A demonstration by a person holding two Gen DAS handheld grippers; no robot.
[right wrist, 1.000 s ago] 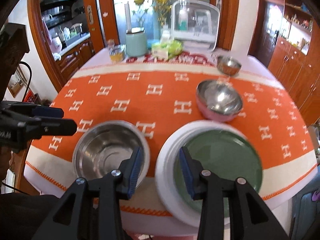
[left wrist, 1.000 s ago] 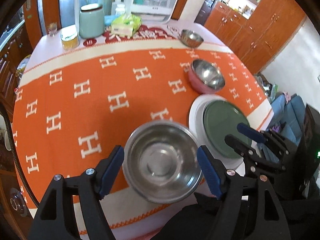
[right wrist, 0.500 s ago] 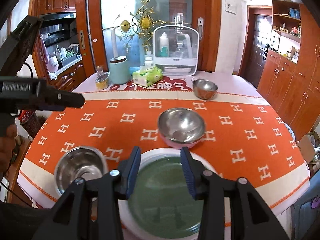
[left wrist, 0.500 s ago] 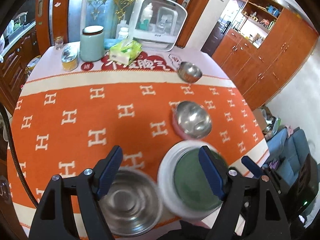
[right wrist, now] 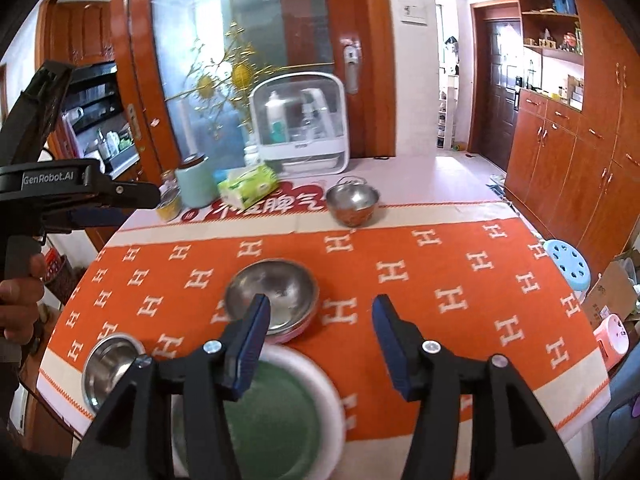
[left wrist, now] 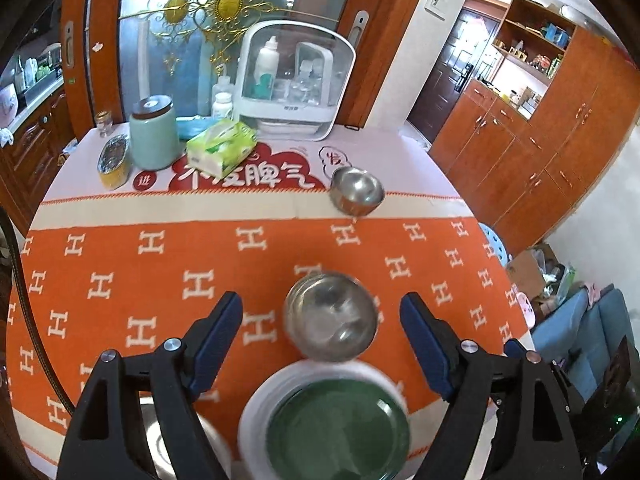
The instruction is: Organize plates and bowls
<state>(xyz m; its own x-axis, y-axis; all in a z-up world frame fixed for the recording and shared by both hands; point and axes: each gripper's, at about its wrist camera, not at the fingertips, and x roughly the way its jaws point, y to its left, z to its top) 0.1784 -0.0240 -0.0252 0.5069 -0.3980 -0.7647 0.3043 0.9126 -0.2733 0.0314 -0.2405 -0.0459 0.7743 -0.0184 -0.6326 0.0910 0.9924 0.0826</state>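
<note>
A green plate [left wrist: 340,428] lies on a white plate [left wrist: 256,408] at the table's near edge; both show in the right wrist view, the green plate [right wrist: 276,420] on the white plate [right wrist: 324,392]. Behind them sits a steel bowl with a pink outside [left wrist: 332,316] [right wrist: 272,292]. A plain steel bowl [right wrist: 110,364] sits near left, partly hidden in the left view [left wrist: 160,440]. A small steel bowl [left wrist: 356,190] [right wrist: 352,200] stands far back. My left gripper [left wrist: 320,344] is open and empty above the pink bowl. My right gripper [right wrist: 320,344] is open and empty above the cloth.
The table wears an orange H-pattern cloth [left wrist: 120,280]. At the back stand a teal jar [left wrist: 154,136], a tissue pack [left wrist: 222,146], a yellow tin [left wrist: 114,162] and a white cabinet box [left wrist: 296,80]. A blue stool [right wrist: 568,264] stands right of the table.
Both grippers have lifted and tilted up away from the near edge, so the dishes slid down in view. The right gripper's jaws have opened wider. Nothing was picked up.
</note>
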